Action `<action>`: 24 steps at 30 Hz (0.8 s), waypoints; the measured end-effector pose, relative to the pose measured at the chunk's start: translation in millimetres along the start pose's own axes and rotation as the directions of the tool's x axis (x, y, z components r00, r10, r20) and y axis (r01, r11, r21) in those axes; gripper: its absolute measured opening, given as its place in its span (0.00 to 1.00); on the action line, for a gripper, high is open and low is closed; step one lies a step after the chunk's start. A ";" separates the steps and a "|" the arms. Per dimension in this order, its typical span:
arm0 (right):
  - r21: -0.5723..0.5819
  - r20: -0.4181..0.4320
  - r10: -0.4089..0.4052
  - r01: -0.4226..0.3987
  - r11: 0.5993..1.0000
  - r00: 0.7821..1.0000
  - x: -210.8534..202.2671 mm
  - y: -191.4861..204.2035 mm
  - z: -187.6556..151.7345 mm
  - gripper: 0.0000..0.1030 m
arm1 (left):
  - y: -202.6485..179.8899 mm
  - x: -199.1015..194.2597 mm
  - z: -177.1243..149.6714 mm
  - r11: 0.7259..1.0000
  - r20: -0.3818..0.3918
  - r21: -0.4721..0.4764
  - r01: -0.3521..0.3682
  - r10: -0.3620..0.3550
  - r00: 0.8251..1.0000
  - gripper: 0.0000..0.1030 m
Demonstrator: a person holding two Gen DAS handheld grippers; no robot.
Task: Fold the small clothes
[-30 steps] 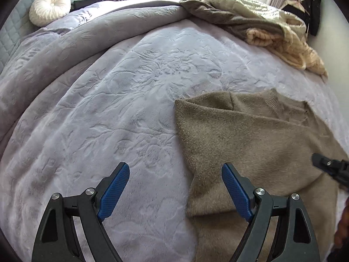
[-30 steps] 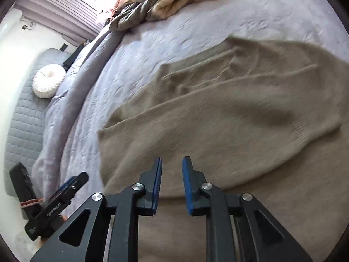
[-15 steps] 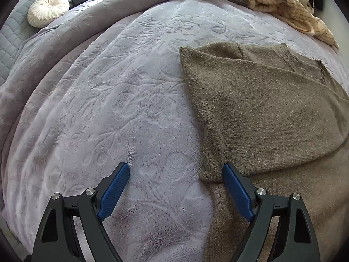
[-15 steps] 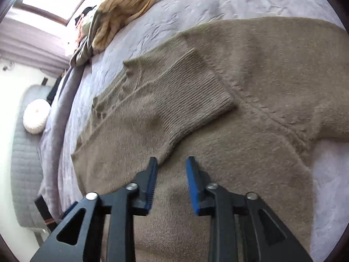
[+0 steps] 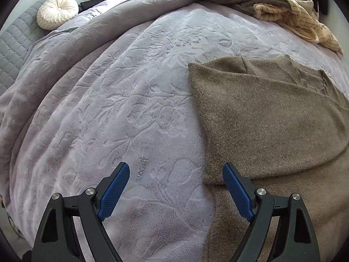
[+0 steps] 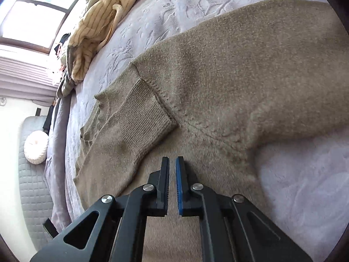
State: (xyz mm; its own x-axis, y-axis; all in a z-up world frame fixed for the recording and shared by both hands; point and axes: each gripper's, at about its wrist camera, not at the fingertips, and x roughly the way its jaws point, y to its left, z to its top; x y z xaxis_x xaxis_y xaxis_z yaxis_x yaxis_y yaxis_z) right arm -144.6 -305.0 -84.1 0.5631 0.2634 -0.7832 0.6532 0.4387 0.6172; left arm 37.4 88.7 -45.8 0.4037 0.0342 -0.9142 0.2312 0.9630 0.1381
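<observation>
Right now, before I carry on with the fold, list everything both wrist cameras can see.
sweater: one, brown, flat on the bed, a sleeve folded across its body, ribbed cuff lying on top
blanket: one, pale lilac with an embossed pattern, covering the bed
clothes pile: one heap, cream striped and olive pieces, far edge of the bed
round cushion: one, white, at the head of the bed
headboard: one, grey quilted, behind the cushion
window: one, bright, beyond the clothes pile
left gripper: black with blue pads, open, above the sweater's edge
right gripper: black with blue pads, closing, nothing between them, above the sweater
</observation>
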 end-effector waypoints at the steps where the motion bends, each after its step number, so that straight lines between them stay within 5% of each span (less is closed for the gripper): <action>1: -0.022 -0.013 0.001 -0.001 1.000 1.000 -6.1 -0.7 -5.3 0.07 | 2.0 -1.8 2.4 1.000 -0.007 -0.014 0.004 -0.004 1.000 0.85; 4: -0.056 -0.049 0.001 -0.003 0.998 0.999 -17.7 -0.4 -23.5 0.14 | -1.3 -8.4 5.3 1.000 -0.027 -0.022 0.010 -0.010 1.000 0.85; 7: -0.044 -0.079 0.008 -0.011 0.999 0.997 -24.0 -2.9 -40.2 0.42 | -20.9 -20.2 -2.4 0.999 -0.050 0.015 0.028 -0.027 0.998 0.85; 17: 0.047 -0.073 0.022 -0.019 0.999 0.997 -55.7 -38.7 -57.4 0.43 | -132.9 -48.9 -28.2 0.967 -0.150 0.182 0.179 -0.152 0.977 0.85; 24: 0.147 0.016 0.030 -0.032 0.989 0.999 -87.4 -88.7 -41.2 0.43 | -208.0 -60.3 -36.0 0.937 -0.188 0.239 0.255 -0.213 0.959 0.85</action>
State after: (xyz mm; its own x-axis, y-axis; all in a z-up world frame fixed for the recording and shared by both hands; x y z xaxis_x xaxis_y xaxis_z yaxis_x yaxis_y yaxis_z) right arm -272.6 -331.6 -73.5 0.5907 0.2628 -0.7629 0.7021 0.2986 0.6465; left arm -66.9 -104.0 -33.1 0.1715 -0.1220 -0.9776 0.5315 0.8470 -0.0124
